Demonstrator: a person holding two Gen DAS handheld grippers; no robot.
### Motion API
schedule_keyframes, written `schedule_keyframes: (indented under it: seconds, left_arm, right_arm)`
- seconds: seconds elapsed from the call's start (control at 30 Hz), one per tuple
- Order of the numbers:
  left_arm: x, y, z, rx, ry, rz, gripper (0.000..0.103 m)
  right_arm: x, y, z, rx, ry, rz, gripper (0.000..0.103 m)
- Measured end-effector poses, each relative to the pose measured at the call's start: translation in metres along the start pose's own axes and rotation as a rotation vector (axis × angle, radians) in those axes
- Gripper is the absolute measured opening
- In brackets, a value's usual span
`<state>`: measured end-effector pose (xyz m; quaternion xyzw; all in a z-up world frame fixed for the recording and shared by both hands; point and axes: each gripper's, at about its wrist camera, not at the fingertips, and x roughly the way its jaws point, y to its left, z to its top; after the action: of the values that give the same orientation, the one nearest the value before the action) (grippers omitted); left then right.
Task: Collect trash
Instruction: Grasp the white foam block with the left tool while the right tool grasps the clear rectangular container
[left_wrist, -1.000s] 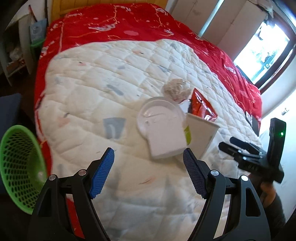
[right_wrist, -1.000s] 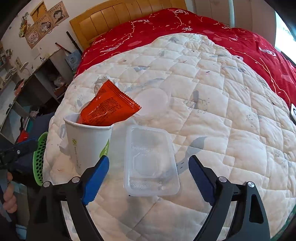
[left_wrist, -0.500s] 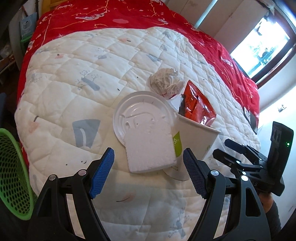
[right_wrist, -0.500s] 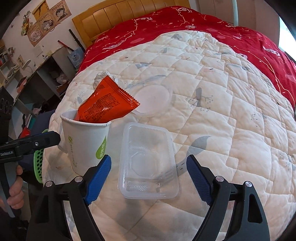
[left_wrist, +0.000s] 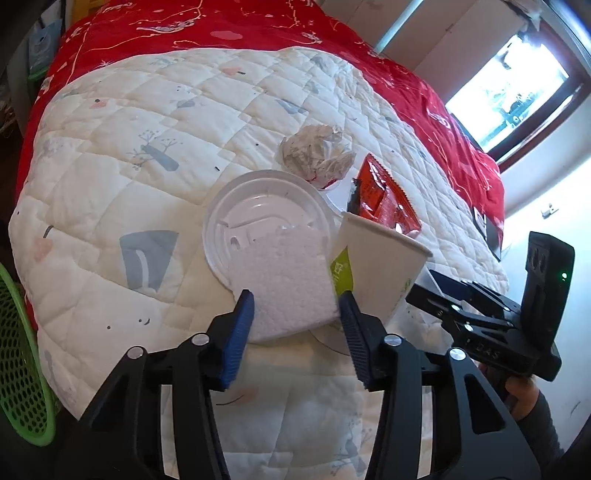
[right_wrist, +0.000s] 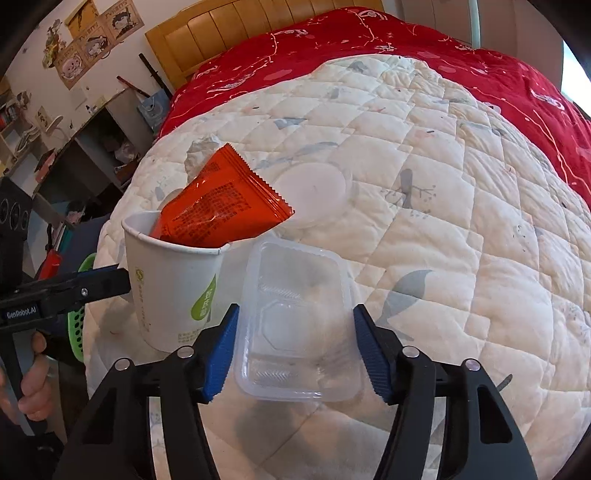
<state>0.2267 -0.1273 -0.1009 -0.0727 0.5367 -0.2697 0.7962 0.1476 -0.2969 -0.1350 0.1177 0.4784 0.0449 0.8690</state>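
Left wrist view: left claw (left_wrist: 295, 317) has narrowed since a second ago, jaws closing with the white foam block (left_wrist: 286, 284) between them; contact unclear. Right claw (right_wrist: 295, 343) likewise closing around the clear plastic tray (right_wrist: 295, 321) on the bed quilt (right_wrist: 461, 221). Paper cup (right_wrist: 173, 288) holding an orange wrapper (right_wrist: 221, 203) stands just beside both. Crumpled paper (left_wrist: 314, 155) and round lid (left_wrist: 258, 218) behind; green basket (left_wrist: 18, 354) cut off at left.

One cup (right_wrist: 173, 288), one wrapper (right_wrist: 225, 203), two lids (left_wrist: 258, 218).
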Motion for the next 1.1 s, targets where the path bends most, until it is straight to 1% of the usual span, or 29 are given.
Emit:
schedule_keyframes:
  seconds: [0.07, 0.2, 0.33, 0.4, 0.43, 0.5, 0.53, 0.57, 0.6, 0.67, 0.7, 0.9, 0.93, 1.0, 1.1]
  left_arm:
    - [-0.001, -0.002, -0.001, 0.013, -0.007, 0.005, 0.042]
    - [-0.005, -0.001, -0.001, 0.011, -0.020, -0.001, 0.037]
    - [-0.007, 0.002, -0.002, -0.006, -0.020, -0.012, 0.036]
    - [-0.008, 0.003, -0.003, -0.011, -0.018, -0.004, 0.036]
    - [-0.008, 0.005, -0.004, -0.015, -0.017, 0.001, 0.037]
    - [-0.007, 0.009, -0.005, -0.031, -0.012, -0.013, 0.044]
    - [-0.007, 0.010, -0.004, -0.037, -0.012, -0.012, 0.052]
    - [-0.008, 0.011, -0.004, -0.042, -0.017, -0.004, 0.057]
    - [-0.008, 0.011, -0.004, -0.042, -0.021, -0.003, 0.059]
    - [-0.007, 0.011, -0.003, -0.048, -0.020, -0.009, 0.070]
    - [-0.006, 0.011, -0.003, -0.051, -0.017, -0.008, 0.071]
    - [0.006, 0.008, -0.003, -0.033, 0.002, -0.019, 0.071]
    - [0.006, 0.008, -0.004, -0.033, 0.001, -0.024, 0.069]
    - [0.005, 0.009, -0.005, -0.035, -0.006, -0.031, 0.060]
    - [0.001, 0.009, -0.008, -0.025, -0.017, -0.030, 0.058]
  right_arm:
    - [-0.002, 0.000, 0.000, 0.001, -0.006, -0.004, 0.054]
    - [-0.009, 0.004, -0.003, -0.009, -0.027, -0.016, 0.054]
    - [-0.018, 0.004, -0.005, -0.006, -0.044, -0.014, 0.054]
    - [-0.023, 0.003, -0.007, -0.002, -0.052, -0.013, 0.054]
    - [-0.025, 0.003, -0.008, -0.001, -0.054, -0.013, 0.054]
    - [-0.028, 0.003, -0.011, 0.001, -0.056, -0.014, 0.054]
    - [-0.029, 0.002, -0.012, 0.002, -0.056, -0.015, 0.054]
    - [-0.029, 0.001, -0.013, 0.002, -0.057, -0.017, 0.054]
    - [-0.030, 0.001, -0.015, 0.004, -0.056, -0.015, 0.054]
    - [-0.030, -0.001, -0.017, 0.008, -0.056, -0.013, 0.054]
    - [-0.031, -0.002, -0.018, 0.010, -0.056, -0.012, 0.054]
    - [-0.031, -0.004, -0.020, 0.018, -0.055, -0.004, 0.054]
    - [-0.032, -0.003, -0.021, 0.016, -0.056, -0.004, 0.054]
    - [-0.031, -0.003, -0.021, 0.014, -0.058, -0.004, 0.054]
    - [-0.035, -0.001, -0.023, 0.010, -0.063, -0.003, 0.054]
